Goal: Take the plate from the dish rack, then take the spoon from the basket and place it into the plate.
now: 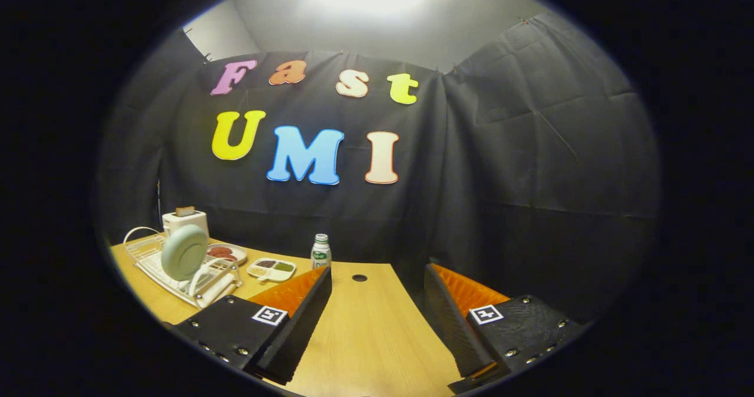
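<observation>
Wooden table (gripper agape, empty)

My gripper hangs above the table with its fingers spread wide, bare tabletop between them. Beyond and left of the left finger sits the dish rack; the plate stands upright on edge in it. Behind the rack, against the booth wall, is a toaster. Just right of the rack lies a round dish, then a divided tray nearer me. A bottle stands upright right of the tray, just beyond the left fingertip. A hole in the tabletop lies ahead, between the fingers.
</observation>
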